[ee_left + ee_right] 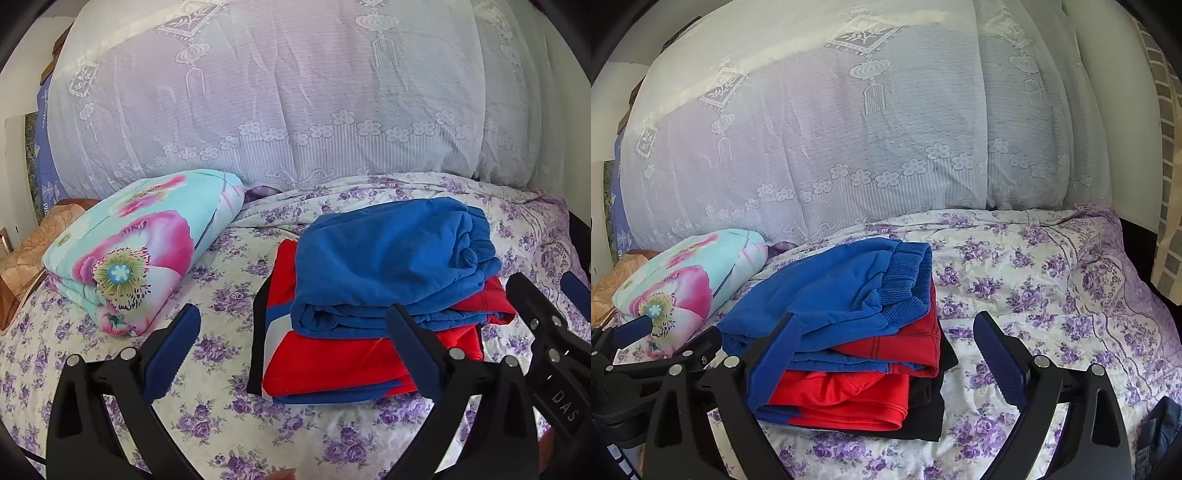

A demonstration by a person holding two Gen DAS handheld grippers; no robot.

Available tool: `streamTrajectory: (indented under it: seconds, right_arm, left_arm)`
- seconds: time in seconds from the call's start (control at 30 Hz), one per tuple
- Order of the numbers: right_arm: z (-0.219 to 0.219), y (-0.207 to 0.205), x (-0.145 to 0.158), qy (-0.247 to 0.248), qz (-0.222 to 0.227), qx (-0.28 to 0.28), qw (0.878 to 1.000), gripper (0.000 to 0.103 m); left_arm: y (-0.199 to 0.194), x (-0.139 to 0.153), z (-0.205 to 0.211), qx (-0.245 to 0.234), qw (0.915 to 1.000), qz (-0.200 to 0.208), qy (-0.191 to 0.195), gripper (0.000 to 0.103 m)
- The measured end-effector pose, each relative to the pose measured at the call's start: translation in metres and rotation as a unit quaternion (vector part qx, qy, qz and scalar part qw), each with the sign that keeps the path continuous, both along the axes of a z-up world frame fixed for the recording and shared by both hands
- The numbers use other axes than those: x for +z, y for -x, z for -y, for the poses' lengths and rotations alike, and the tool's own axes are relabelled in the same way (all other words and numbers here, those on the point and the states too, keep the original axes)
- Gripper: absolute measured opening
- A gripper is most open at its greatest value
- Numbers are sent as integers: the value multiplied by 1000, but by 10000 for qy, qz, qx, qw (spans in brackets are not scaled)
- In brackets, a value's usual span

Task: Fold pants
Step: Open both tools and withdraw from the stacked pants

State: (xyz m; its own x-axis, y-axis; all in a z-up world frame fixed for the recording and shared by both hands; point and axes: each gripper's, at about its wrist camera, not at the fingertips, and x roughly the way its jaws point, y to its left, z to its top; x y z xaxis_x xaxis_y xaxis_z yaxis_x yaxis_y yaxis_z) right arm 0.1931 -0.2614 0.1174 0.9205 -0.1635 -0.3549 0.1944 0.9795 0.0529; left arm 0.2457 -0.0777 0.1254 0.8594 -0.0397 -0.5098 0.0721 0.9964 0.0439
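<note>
Folded blue pants (388,266) lie on top of a folded red, blue and black garment (332,365) on the bed; the blue pants (842,291) and the red garment (849,398) also show in the right wrist view. My left gripper (295,332) is open and empty, just in front of the stack's left part. My right gripper (886,350) is open and empty, in front of the stack's right end. The right gripper also shows at the right edge of the left wrist view (546,295).
A purple floral bedsheet (1034,280) covers the bed. A rolled floral quilt (140,243) lies to the left of the stack. A large lace-covered pile of bedding (277,92) stands behind. A dark blue cloth (1160,432) is at the lower right edge.
</note>
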Motion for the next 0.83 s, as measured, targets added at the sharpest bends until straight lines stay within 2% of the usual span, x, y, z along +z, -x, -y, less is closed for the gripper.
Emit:
streamTrajectory:
  seconds: [0.43, 0.57, 0.83]
  right_arm:
    - [2, 1, 1, -66, 11, 6, 10000, 95]
    - [1, 1, 1, -65, 10, -1, 10000, 95]
    - [0, 2, 1, -81, 6, -9, 10000, 95]
  left_arm:
    - [2, -2, -1, -27, 10000, 84, 12, 98]
    - [6, 1, 2, 73, 9996, 223, -164, 98]
    - [-1, 0, -1, 10, 10000, -69, 8, 98]
